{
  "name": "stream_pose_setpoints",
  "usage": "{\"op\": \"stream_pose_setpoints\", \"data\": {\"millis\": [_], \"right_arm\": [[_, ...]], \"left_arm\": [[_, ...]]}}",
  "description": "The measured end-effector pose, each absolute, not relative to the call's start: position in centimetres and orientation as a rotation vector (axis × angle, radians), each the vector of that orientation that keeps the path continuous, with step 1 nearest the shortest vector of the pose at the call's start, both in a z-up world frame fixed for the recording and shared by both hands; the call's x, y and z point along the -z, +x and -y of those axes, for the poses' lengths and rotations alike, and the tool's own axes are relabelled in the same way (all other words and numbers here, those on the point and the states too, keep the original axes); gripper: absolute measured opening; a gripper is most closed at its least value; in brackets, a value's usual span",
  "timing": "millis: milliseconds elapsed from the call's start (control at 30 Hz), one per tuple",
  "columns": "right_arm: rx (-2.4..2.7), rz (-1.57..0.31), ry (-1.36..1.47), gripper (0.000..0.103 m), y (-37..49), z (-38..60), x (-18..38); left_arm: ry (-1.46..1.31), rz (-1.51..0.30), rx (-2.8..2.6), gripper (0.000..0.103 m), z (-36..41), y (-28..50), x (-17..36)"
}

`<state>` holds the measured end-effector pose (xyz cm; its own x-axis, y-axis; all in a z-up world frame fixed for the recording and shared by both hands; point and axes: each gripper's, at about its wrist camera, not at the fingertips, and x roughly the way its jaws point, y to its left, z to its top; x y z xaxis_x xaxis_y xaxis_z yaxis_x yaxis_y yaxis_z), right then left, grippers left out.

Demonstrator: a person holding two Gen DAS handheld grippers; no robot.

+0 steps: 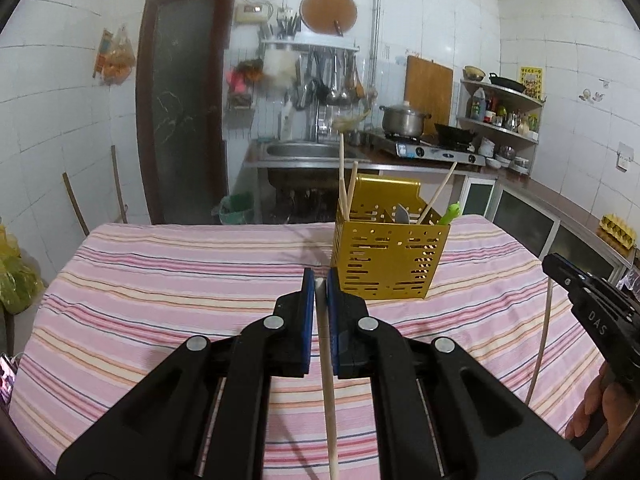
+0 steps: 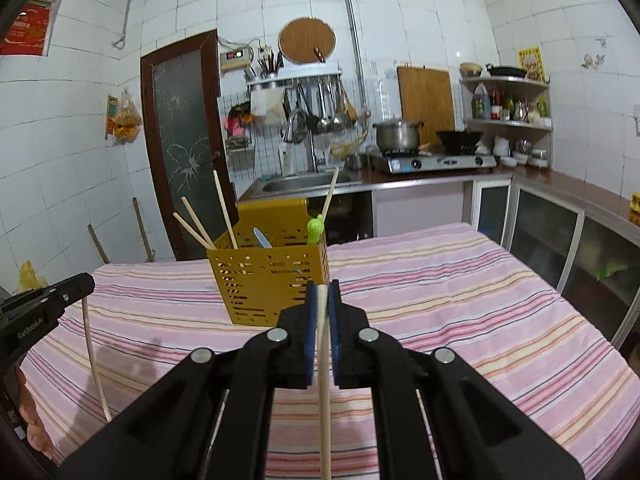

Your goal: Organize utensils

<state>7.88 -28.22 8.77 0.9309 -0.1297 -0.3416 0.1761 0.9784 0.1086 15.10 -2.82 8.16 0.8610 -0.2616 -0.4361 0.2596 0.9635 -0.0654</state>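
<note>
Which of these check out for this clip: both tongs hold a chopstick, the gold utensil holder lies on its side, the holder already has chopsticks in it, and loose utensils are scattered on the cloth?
1. Both tongs hold a chopstick. True: the left tongs are shut on a chopstick, the right tongs on another chopstick.
2. The gold utensil holder lies on its side. False: it stands upright on the striped cloth.
3. The holder already has chopsticks in it. True: several stick out of its top, beside a green-handled utensil.
4. Loose utensils are scattered on the cloth. False: none shows lying there in either view.
</note>
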Motion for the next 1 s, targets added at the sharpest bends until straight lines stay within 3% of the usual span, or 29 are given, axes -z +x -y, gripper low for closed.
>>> {"op": "stream_pose_setpoints", "data": {"millis": [467, 1000], "right_arm": [[0.179, -0.232, 0.088, 0.006, 3.2, 26.2, -10.3], [0.174, -0.193, 0.104, 0.006, 3.6, 26.8, -11.3]], "left_arm": [[0.023, -0.317, 0.265, 0.005, 1.4, 9.1, -9.3], [-0.007, -0.286, 0.277, 0.004, 0.6, 8.9, -11.1]]}}
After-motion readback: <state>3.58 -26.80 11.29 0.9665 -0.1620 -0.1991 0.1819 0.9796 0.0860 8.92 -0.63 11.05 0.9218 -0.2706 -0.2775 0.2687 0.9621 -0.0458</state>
